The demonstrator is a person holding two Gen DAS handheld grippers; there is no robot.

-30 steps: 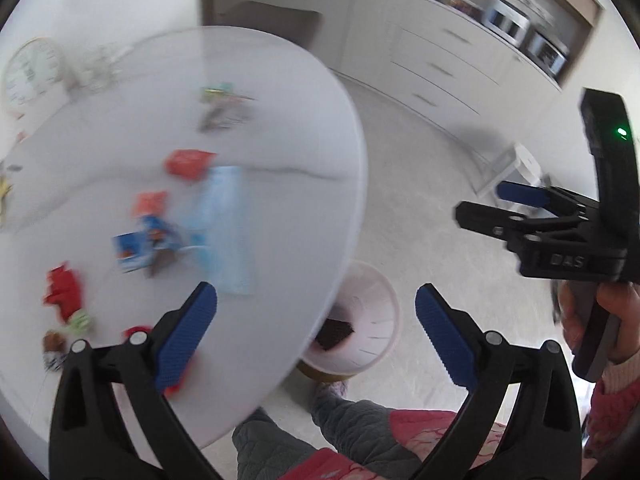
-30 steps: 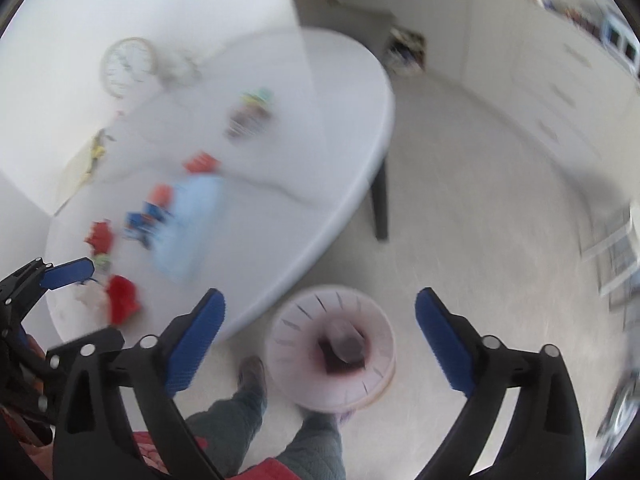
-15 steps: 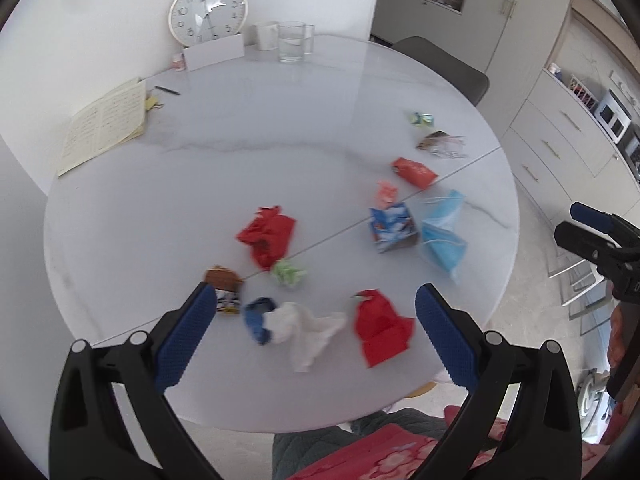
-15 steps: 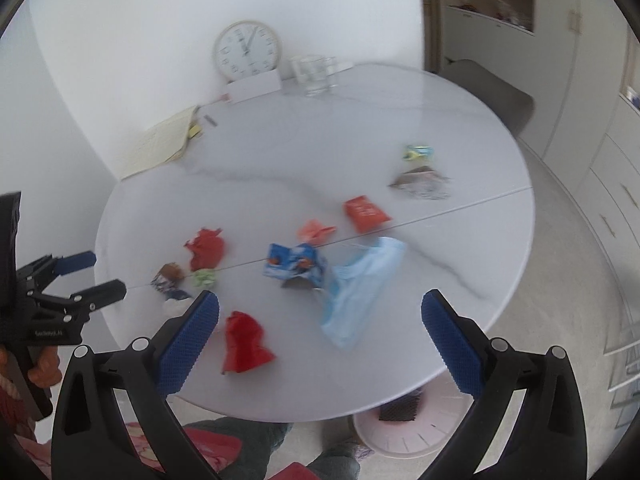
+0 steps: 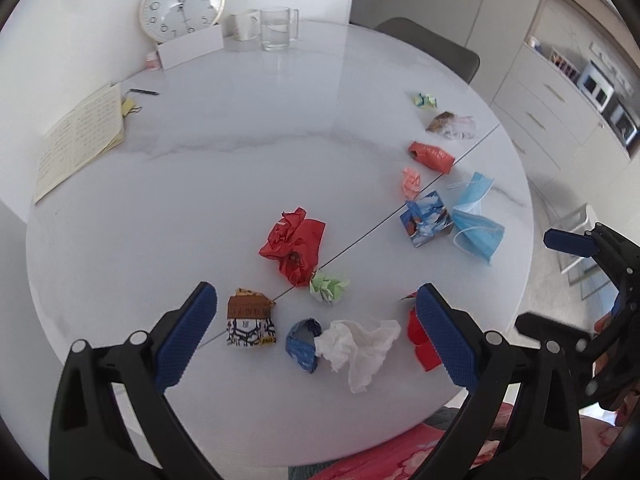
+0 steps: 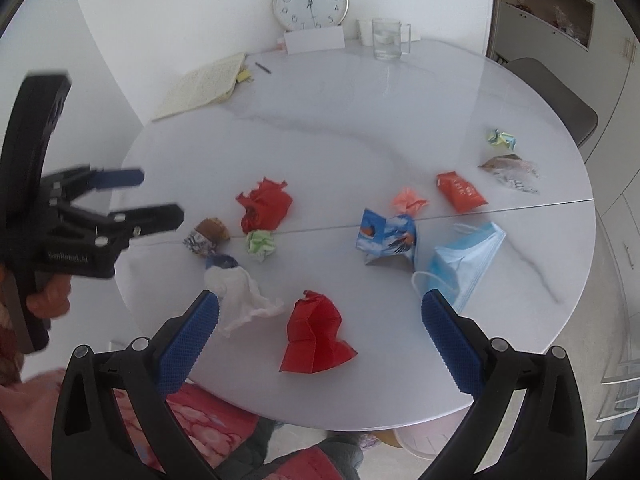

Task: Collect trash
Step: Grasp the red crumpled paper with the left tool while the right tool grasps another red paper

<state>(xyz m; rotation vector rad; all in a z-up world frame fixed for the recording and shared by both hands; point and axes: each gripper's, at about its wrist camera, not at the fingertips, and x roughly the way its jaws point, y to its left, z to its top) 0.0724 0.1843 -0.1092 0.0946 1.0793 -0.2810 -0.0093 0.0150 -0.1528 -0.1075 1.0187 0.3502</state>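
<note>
Trash lies scattered on a round white table (image 5: 240, 168). Near me are a white tissue (image 5: 360, 344), a blue scrap (image 5: 302, 344), a brown printed wrapper (image 5: 250, 320), a green paper ball (image 5: 328, 286) and crumpled red paper (image 5: 294, 244). A folded red paper (image 6: 316, 334) lies at the front edge, a blue carton (image 6: 386, 240) and a blue face mask (image 6: 466, 260) to the right. My left gripper (image 5: 316, 336) is open above the tissue. My right gripper (image 6: 320, 340) is open above the folded red paper. Both are empty.
At the back stand a clock (image 6: 310, 0), a glass mug (image 6: 386, 38), a white cup (image 5: 246, 26) and an open notebook (image 6: 204, 84). More wrappers (image 6: 460, 192) lie at the right. A grey chair (image 6: 560, 100) is behind. A pink bin (image 6: 416, 440) peeks out below the table edge.
Both grippers have swung up from the bin on the floor to face the tabletop, then moved in closer over the trash at the near edge. Both stayed open.
</note>
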